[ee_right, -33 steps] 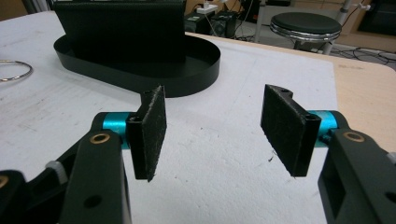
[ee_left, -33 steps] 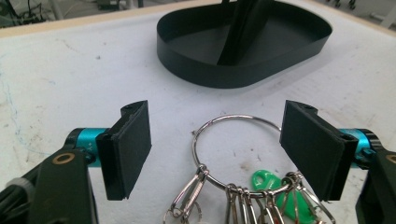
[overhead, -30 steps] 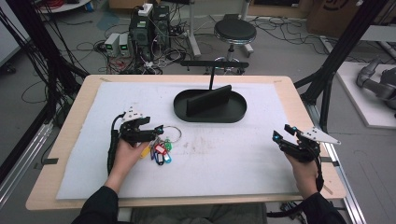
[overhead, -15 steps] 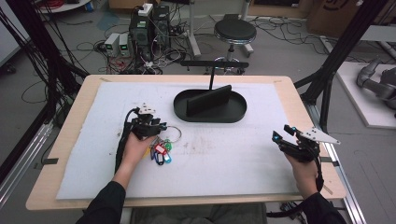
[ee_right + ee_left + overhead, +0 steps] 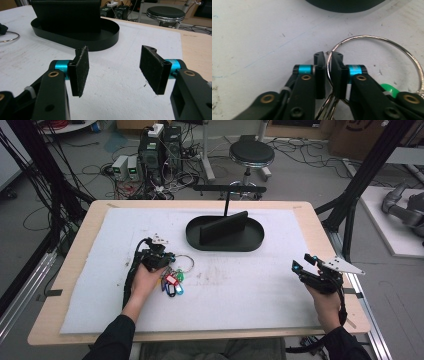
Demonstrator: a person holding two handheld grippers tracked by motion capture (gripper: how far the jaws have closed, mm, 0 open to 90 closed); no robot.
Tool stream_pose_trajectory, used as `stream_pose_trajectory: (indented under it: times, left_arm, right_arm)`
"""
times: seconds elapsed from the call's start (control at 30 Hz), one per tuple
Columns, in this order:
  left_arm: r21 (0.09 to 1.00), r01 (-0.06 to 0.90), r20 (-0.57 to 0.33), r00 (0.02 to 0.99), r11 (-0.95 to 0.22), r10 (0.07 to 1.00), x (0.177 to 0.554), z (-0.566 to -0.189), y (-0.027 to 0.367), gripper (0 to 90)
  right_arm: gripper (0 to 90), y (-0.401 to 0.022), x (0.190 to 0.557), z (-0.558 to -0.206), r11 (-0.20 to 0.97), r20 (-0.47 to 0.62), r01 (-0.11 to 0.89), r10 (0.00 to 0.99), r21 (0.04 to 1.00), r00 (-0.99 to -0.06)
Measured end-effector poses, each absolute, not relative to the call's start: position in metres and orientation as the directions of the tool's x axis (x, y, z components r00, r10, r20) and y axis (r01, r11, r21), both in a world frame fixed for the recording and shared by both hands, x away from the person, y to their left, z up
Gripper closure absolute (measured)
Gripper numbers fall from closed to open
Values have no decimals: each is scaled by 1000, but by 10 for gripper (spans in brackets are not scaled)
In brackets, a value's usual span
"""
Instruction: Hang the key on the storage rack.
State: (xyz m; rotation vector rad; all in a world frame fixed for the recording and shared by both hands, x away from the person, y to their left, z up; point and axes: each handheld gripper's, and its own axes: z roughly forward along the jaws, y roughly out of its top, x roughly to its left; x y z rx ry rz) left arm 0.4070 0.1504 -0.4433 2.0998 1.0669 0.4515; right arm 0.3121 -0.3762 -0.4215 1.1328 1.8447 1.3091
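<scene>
- My left gripper (image 5: 327, 65) has just been closing, and I see its jaws now clamped on the wire of the key ring (image 5: 377, 40), which passes straight between the two pads
- From the high view, the left gripper (image 5: 167, 259) sits low on the white mat (image 5: 250, 285), left of centre, with the key ring (image 5: 184, 264) lying flat just to its right
- The bunch of coloured tags (image 5: 171, 283) hangs off the ring on the near side, touching my left hand (image 5: 145, 282)
- The black oval tray (image 5: 226, 240) stands farther back on the mat, near the ring but apart from it
- My right gripper (image 5: 113, 66) is released, jaws spread wide with bare mat between the pads
- In the high view the right gripper (image 5: 305, 265) hovers near the mat's right edge, well apart from the ring
</scene>
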Motion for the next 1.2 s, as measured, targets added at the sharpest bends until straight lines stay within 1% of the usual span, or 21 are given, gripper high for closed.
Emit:
stream_pose_trajectory:
  times: [0.13, 0.17, 0.2, 0.3, 0.47, 0.63, 0.73, 0.9, 0.97, 1.07, 1.13, 1.2]
  left_arm:
    - [765, 540, -57, 601, -352, 797, 406, -440, 153, 853]
    - [795, 513, -68, 607, -324, 792, 403, -435, 153, 856]
    - [795, 513, -68, 607, -324, 792, 403, -435, 153, 857]
    - [833, 450, -40, 628, -321, 778, 396, -425, 154, 859]
    - [889, 354, -23, 668, -291, 743, 383, -410, 154, 859]
    - [908, 285, 17, 707, -306, 707, 370, -402, 149, 860]
    - [917, 260, 21, 728, -303, 686, 363, -404, 146, 860]
    - [915, 242, 32, 752, -321, 659, 357, -404, 145, 853]
    - [913, 256, 17, 755, -318, 656, 357, -406, 145, 844]
    - [897, 291, -7, 761, -332, 648, 360, -411, 145, 806]
    - [891, 299, -10, 765, -342, 643, 361, -414, 145, 805]
    - [887, 303, -10, 766, -348, 642, 362, -415, 145, 823]
  right_arm:
    - [413, -376, 312, -421, 146, 4, 296, 891, 944, -453]
    - [413, -377, 312, -421, 146, 3, 294, 892, 944, -453]
    - [413, -377, 312, -421, 146, 2, 293, 892, 945, -452]
    - [413, -377, 313, -421, 148, -1, 288, 891, 946, -454]
    - [413, -375, 314, -421, 148, -2, 289, 892, 946, -453]
    - [413, -372, 315, -421, 150, -1, 290, 889, 945, -458]
    - [413, -371, 316, -421, 156, -7, 285, 887, 946, -461]
    - [413, -370, 317, -421, 161, -11, 284, 885, 945, -465]
    - [413, -370, 317, -421, 160, -10, 284, 885, 945, -465]
    - [413, -370, 317, -421, 161, -11, 284, 885, 945, -466]
    - [413, -370, 317, -421, 159, -8, 285, 886, 945, -465]
    - [413, -370, 317, -421, 158, -8, 285, 885, 945, -465]
